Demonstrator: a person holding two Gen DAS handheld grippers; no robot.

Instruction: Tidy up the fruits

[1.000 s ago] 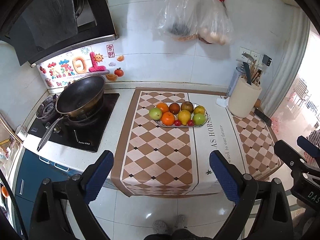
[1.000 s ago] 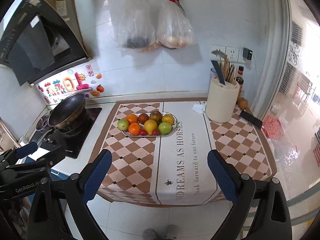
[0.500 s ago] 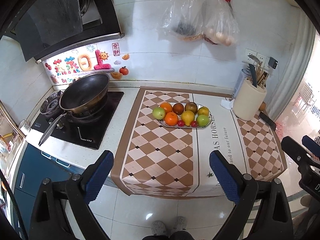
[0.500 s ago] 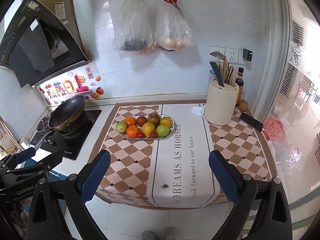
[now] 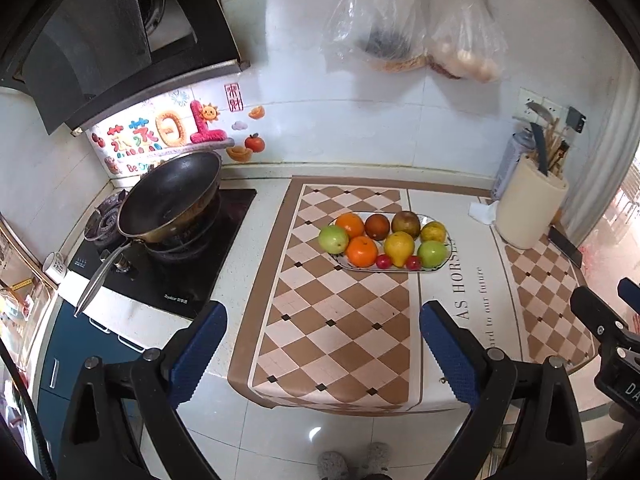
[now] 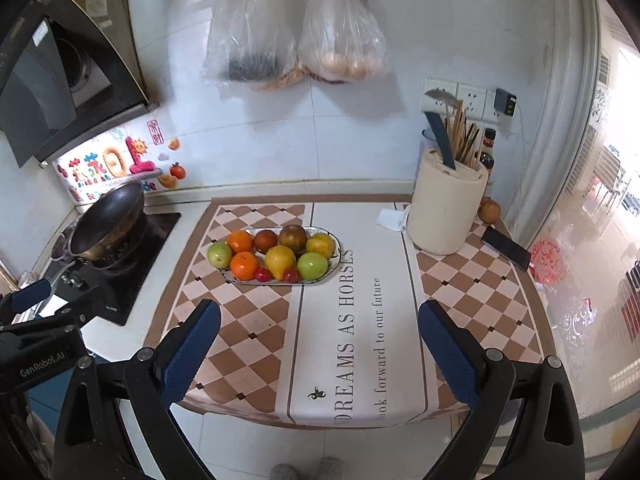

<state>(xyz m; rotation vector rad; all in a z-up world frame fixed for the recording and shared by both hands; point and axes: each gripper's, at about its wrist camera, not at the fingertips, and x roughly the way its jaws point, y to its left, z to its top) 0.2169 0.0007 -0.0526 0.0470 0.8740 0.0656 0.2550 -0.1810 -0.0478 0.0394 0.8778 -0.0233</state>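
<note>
An oval plate [image 5: 450, 258] [image 6: 333, 264] of fruit sits mid-counter on a checkered mat. It holds two oranges [image 5: 362, 251] [image 6: 244, 266], a yellow pear [image 5: 399, 246] [image 6: 280, 259], green apples [image 5: 333, 239] [image 6: 313, 265], brown fruits [image 5: 405, 222] and small red ones. A lone brown fruit [image 6: 489, 210] lies behind the knife block. My left gripper [image 5: 324, 354] is open and empty, in front of the counter's edge. My right gripper [image 6: 320, 350] is open and empty, over the mat's front part.
A cream knife block [image 5: 530, 210] [image 6: 446, 208] stands at the back right, with a phone [image 6: 506, 247] beside it. A black wok [image 5: 170, 200] [image 6: 108, 220] sits on the stove at the left. Plastic bags [image 6: 296, 28] hang on the wall.
Both grippers have moved forward toward the counter; the plate and the mat look nearer in both views. The jaws stay open.
</note>
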